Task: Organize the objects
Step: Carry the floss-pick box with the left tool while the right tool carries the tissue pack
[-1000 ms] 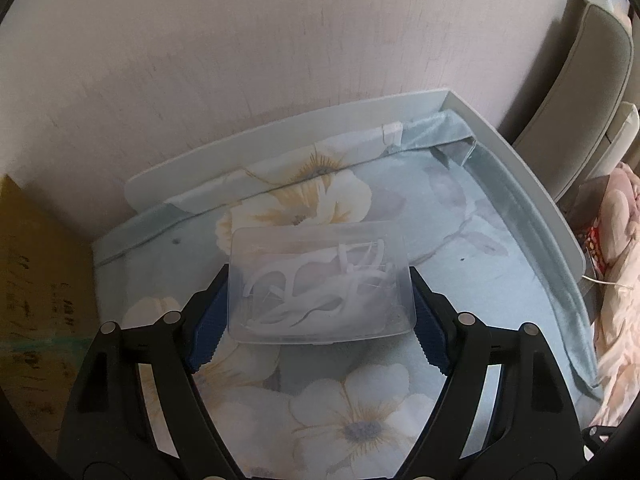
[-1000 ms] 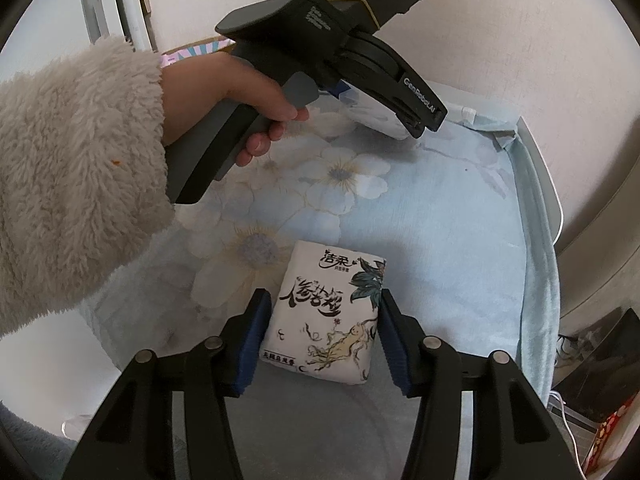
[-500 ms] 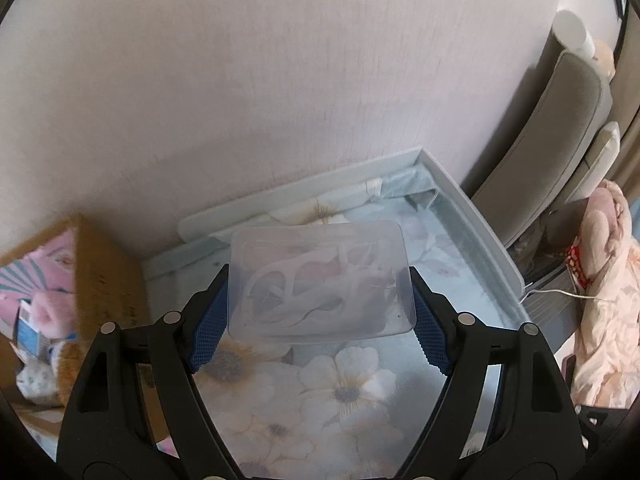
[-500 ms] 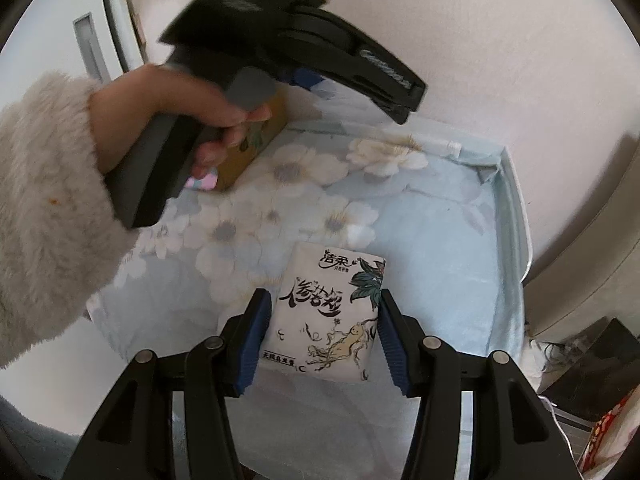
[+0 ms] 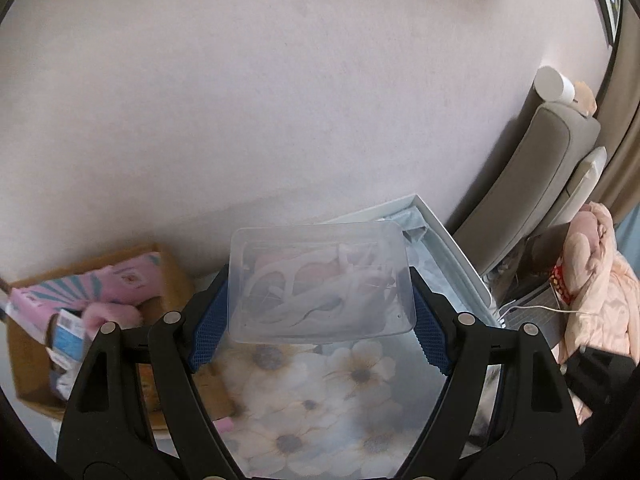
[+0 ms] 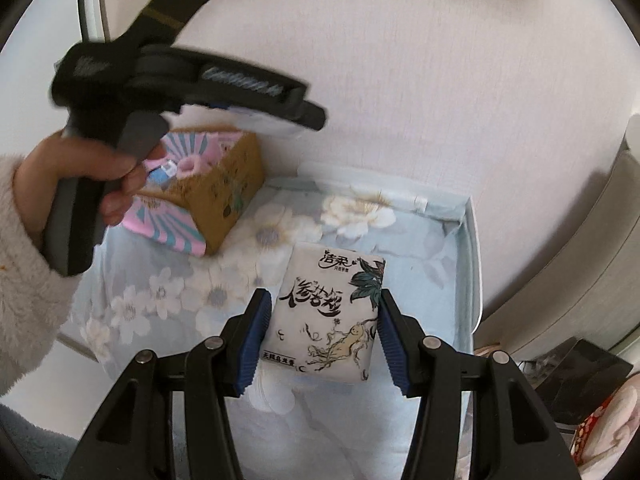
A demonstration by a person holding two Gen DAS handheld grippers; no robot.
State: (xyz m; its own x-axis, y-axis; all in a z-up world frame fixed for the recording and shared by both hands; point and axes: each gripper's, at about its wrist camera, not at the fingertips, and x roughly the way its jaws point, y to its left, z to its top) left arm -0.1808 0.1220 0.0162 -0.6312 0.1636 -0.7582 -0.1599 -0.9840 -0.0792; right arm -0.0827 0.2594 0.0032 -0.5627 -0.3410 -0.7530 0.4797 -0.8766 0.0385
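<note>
Jaws grip clear box above table's edge

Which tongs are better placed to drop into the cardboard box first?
Left tongs, likely: raised with the clear case, nearer the cardboard box. Right tongs hold the tissue pack farther away.

Black tongs, blue ribbed pads; fluffy cream sleeve.

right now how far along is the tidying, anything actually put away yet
Done: the cardboard box already holds pink items. In hand: the left gripper is shut on the clear plastic container, lifted off the floral cloth and beside the box; the right gripper clamps the tissue pack above the cloth. Left: both still need placing, probably in that box.
</note>
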